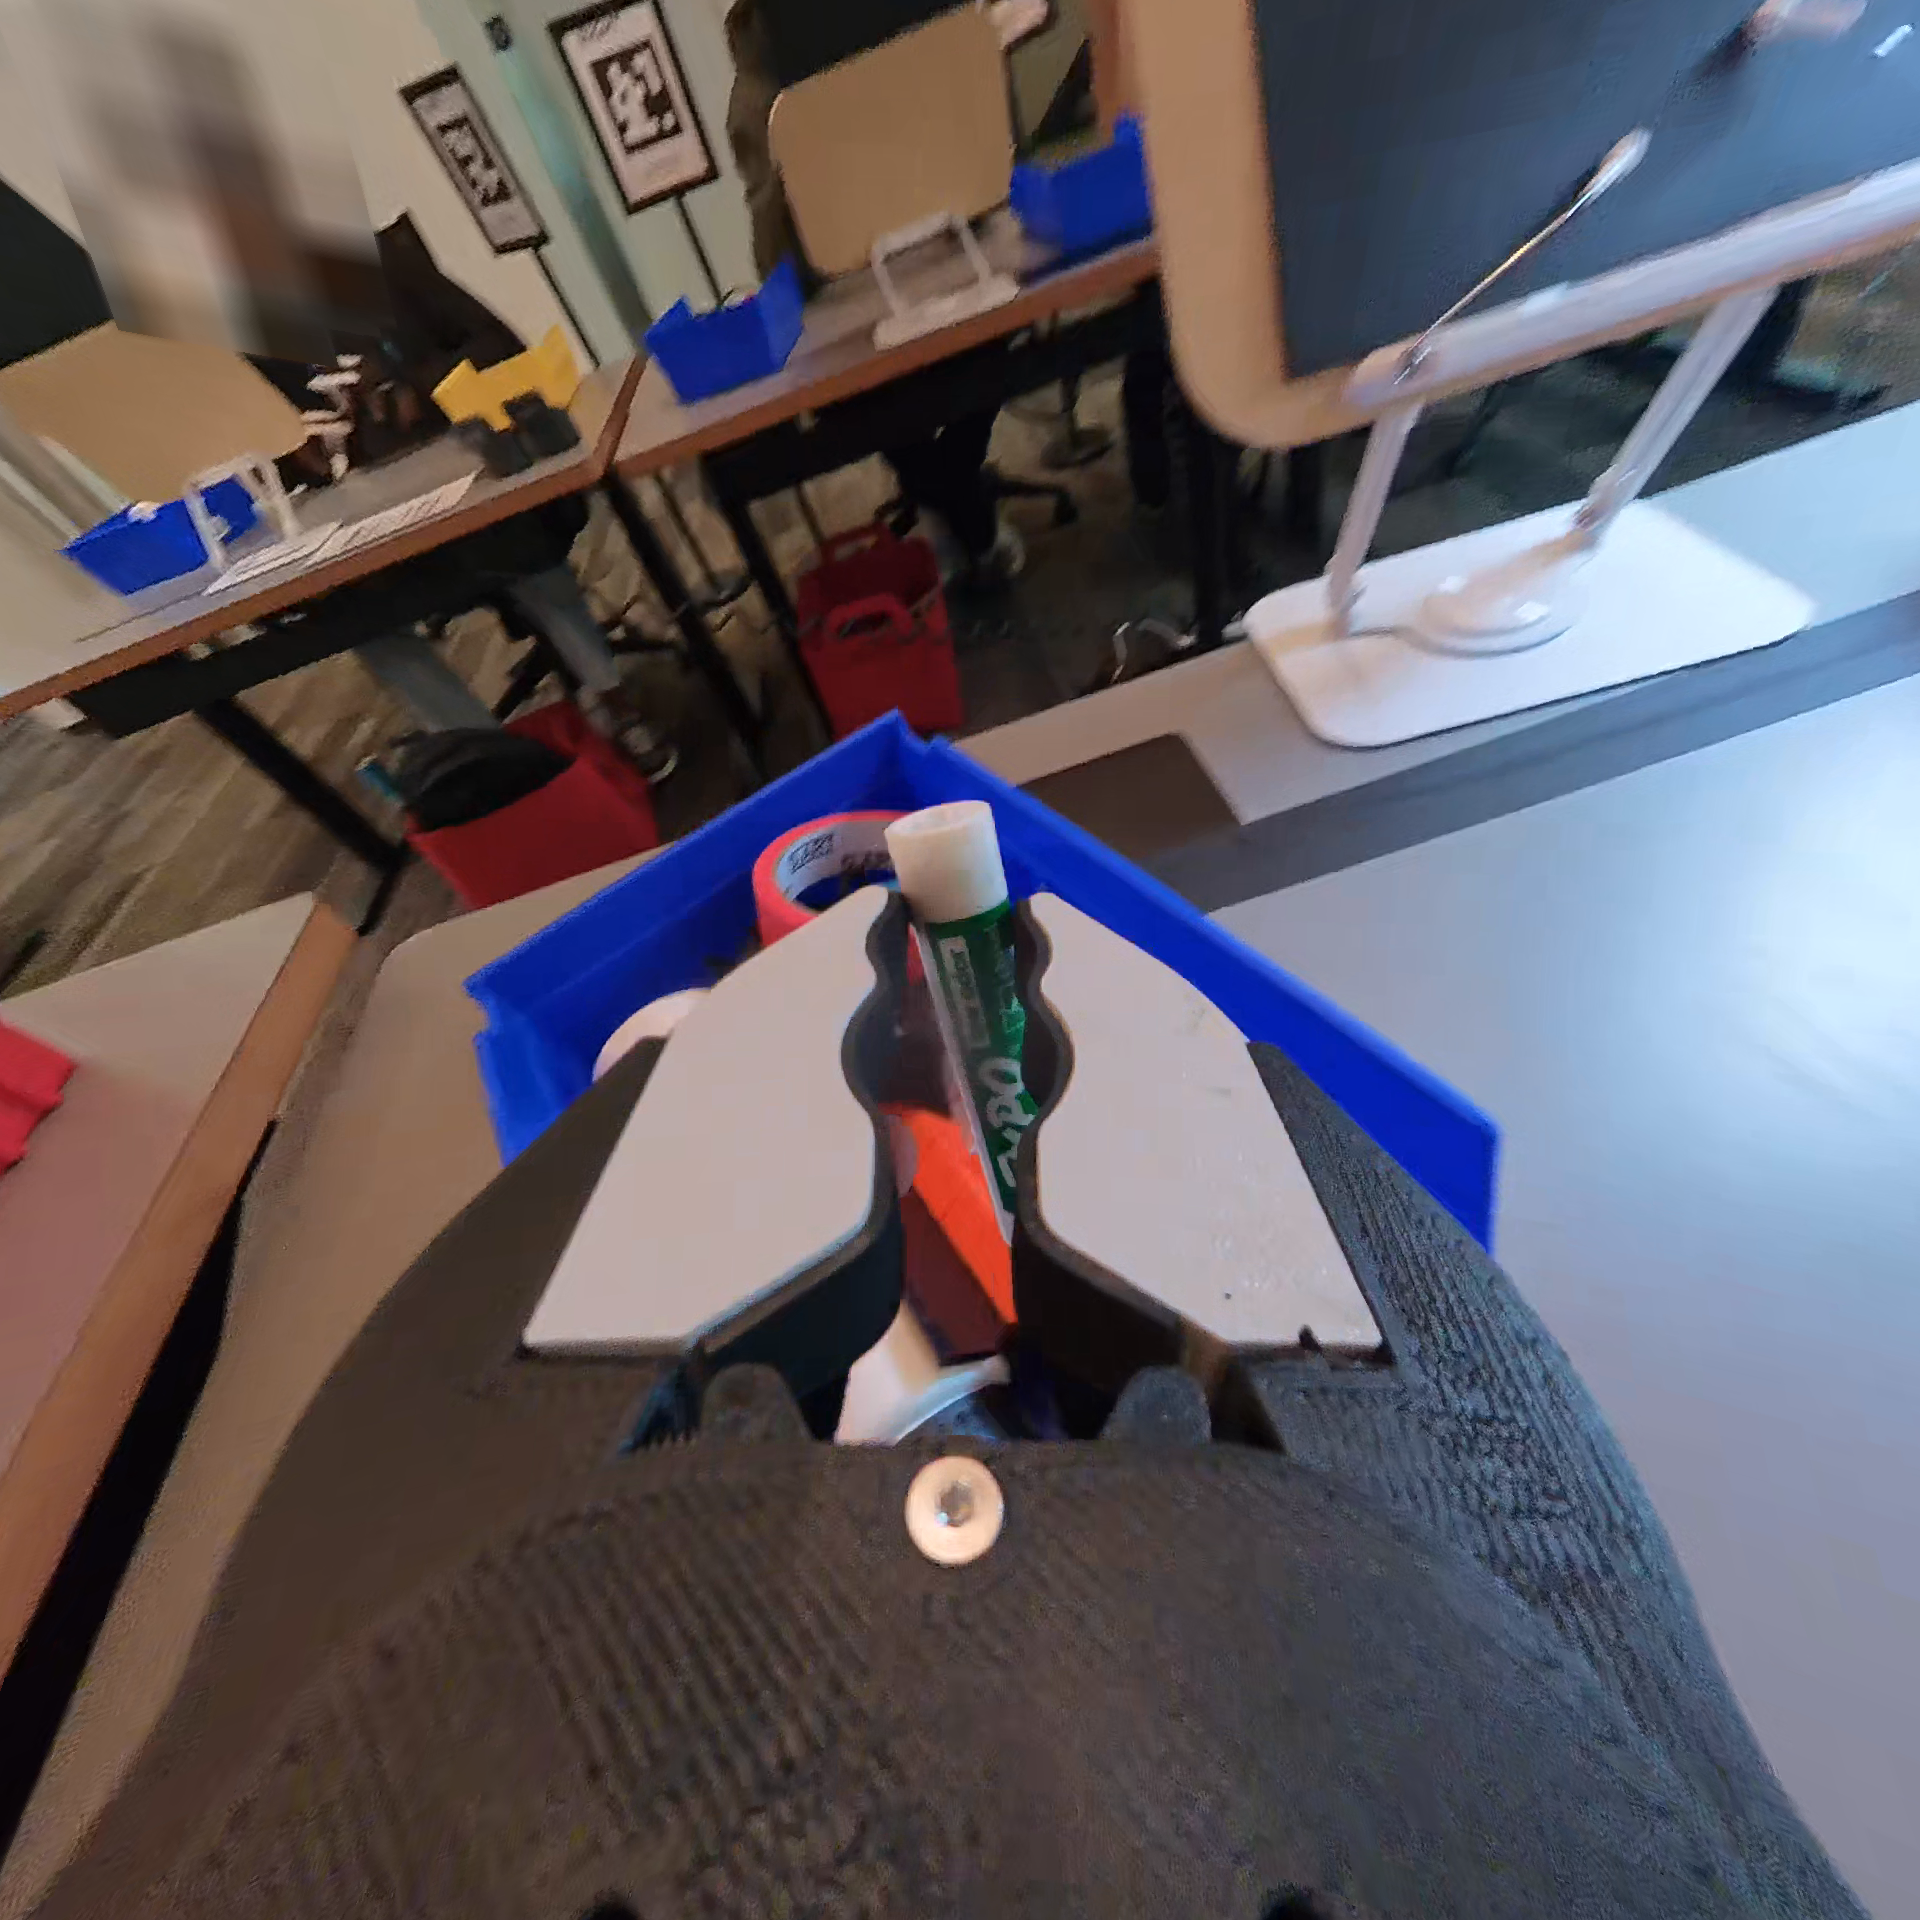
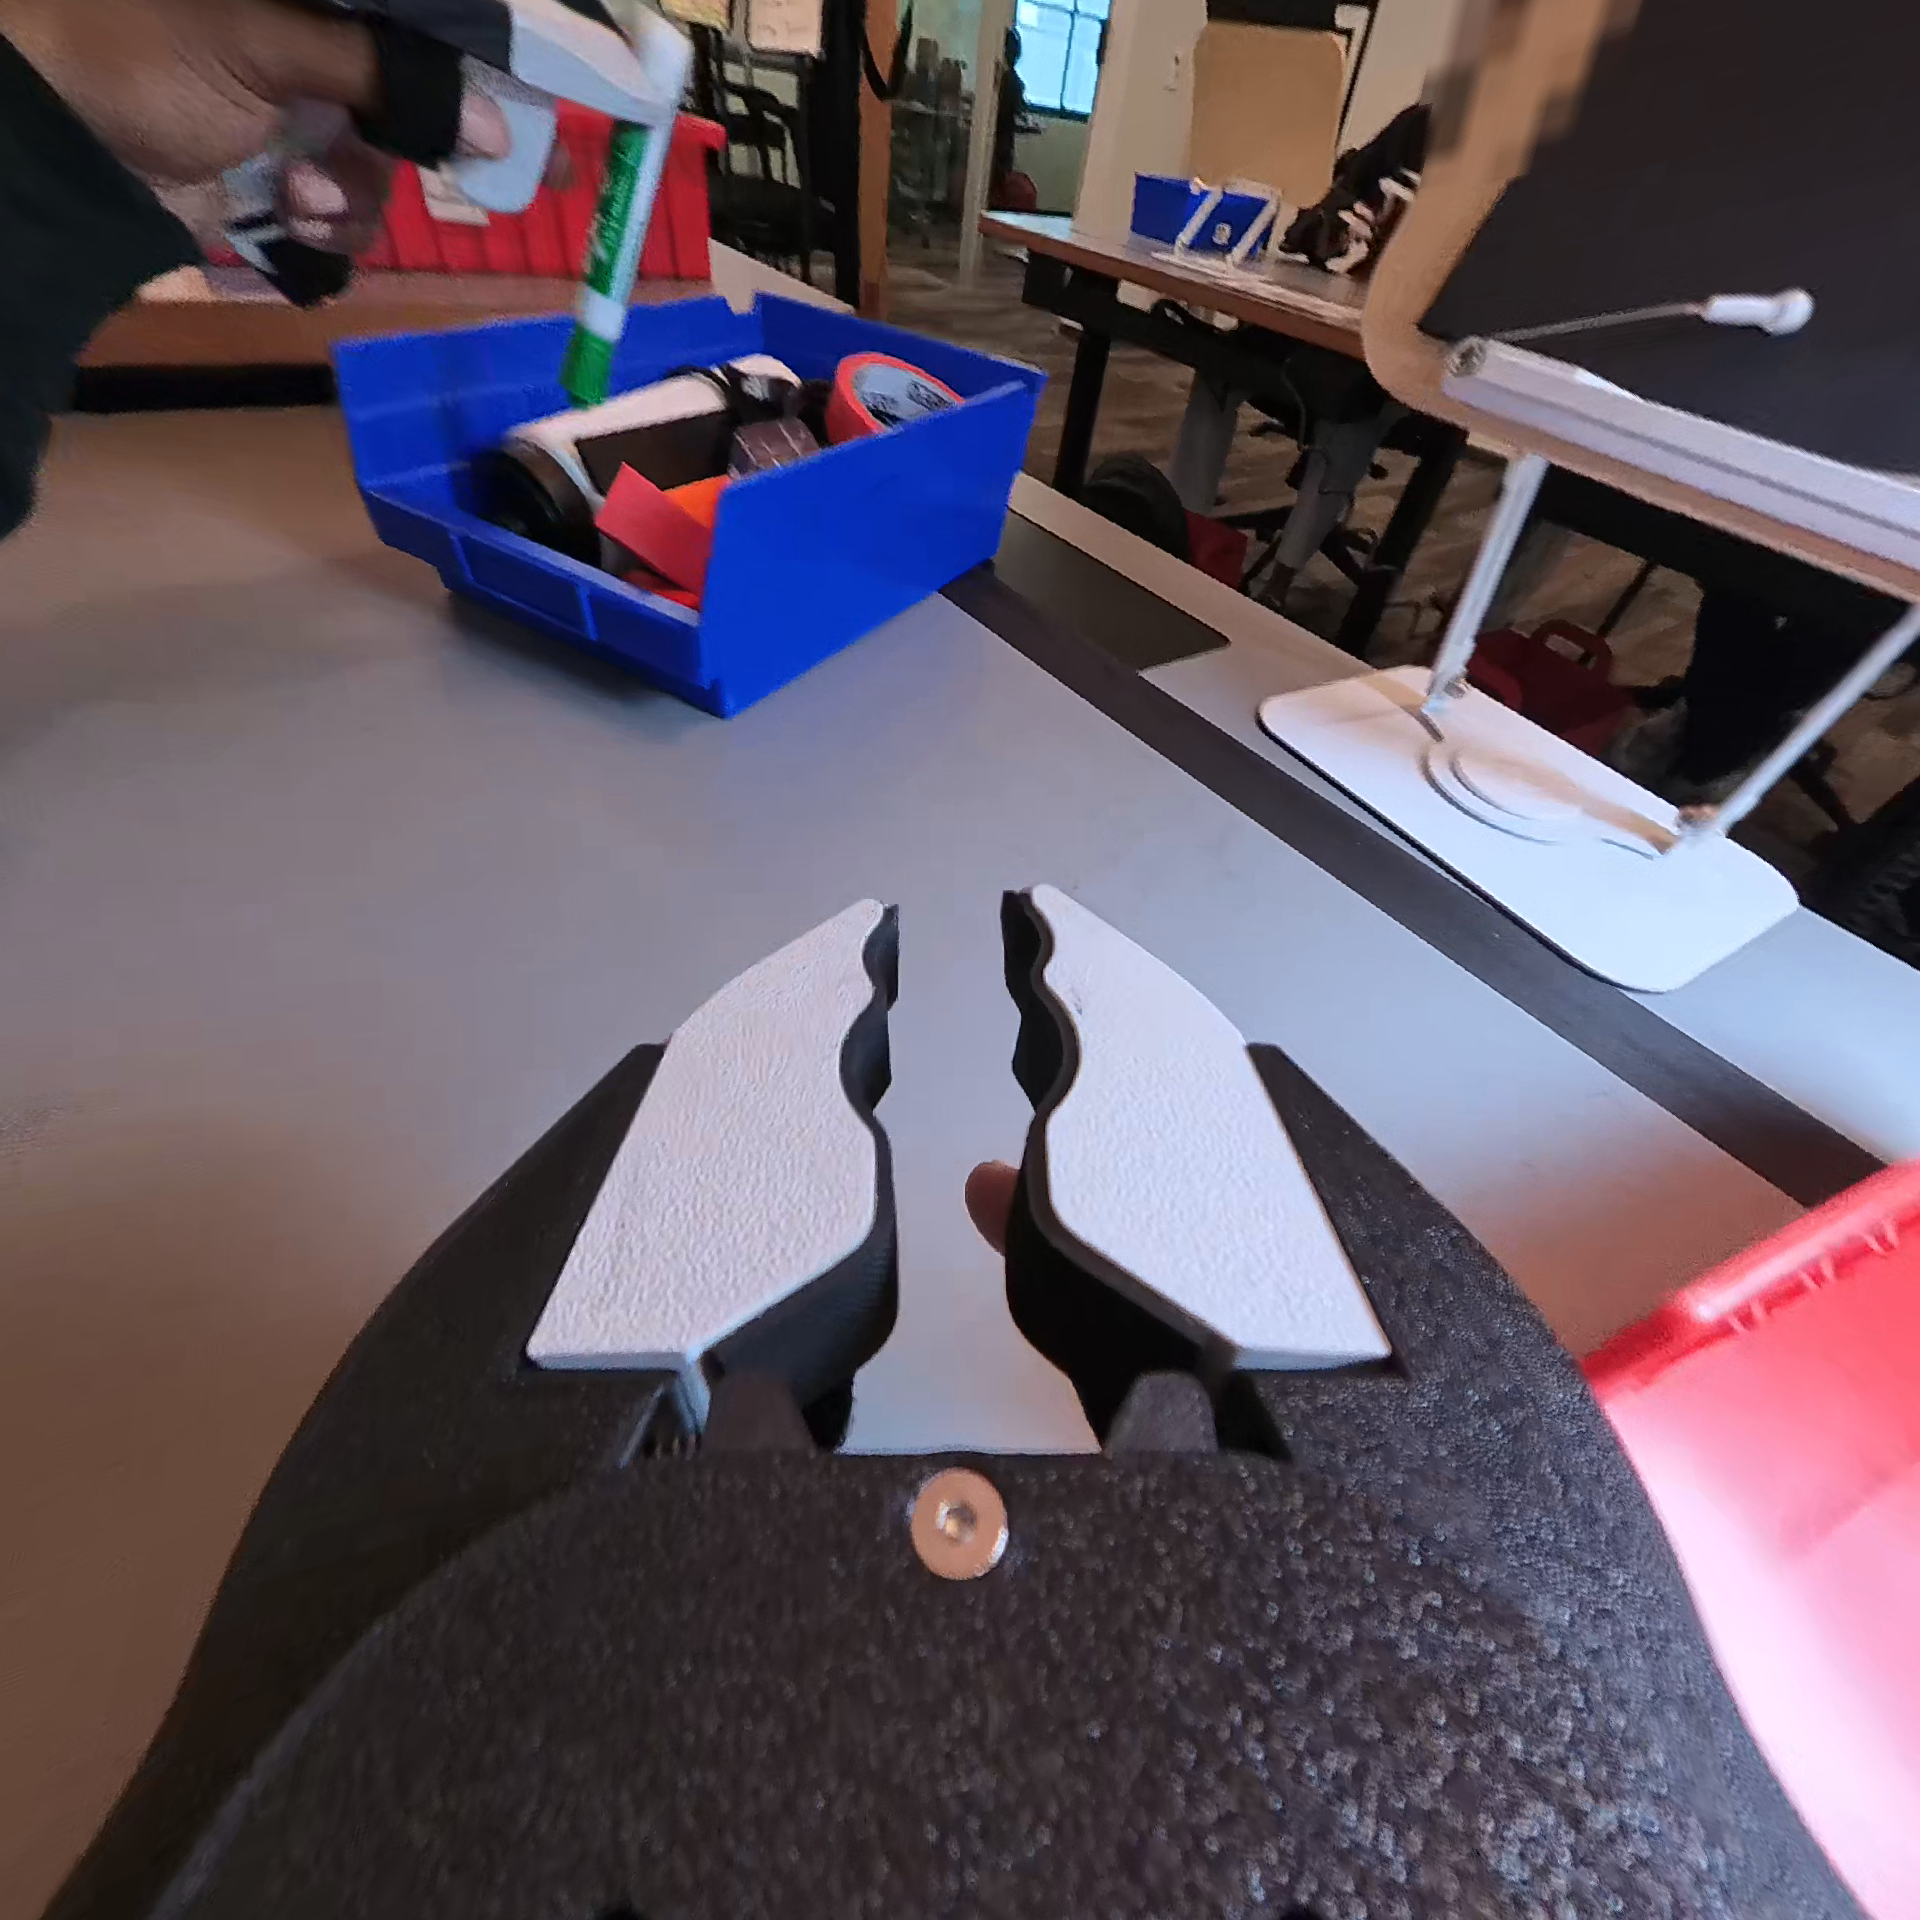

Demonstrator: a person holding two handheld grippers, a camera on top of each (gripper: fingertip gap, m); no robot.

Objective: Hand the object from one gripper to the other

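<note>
Above the blue bin (image 2: 862, 540) at the far side of the grey surface (image 2: 436, 862), the left tool (image 1: 951, 925) is clenched on a green dry-erase marker (image 1: 982, 1023), gripping it along the barrel so that the white end pokes out past the tips and, in the right wrist view, the green end (image 2: 608, 270) hangs down over the bin's clutter. The likeliest fault from here is a fumbled exchange: the marker sits slanted between the jaws, so it could pivot or slip when the other side closes on it, and a drop would land among the red tape roll (image 2: 894, 390) and scraps. The right tool (image 2: 948, 914) waits well apart, low over the surface, jaws parted by a narrow gap and holding nothing.
</note>
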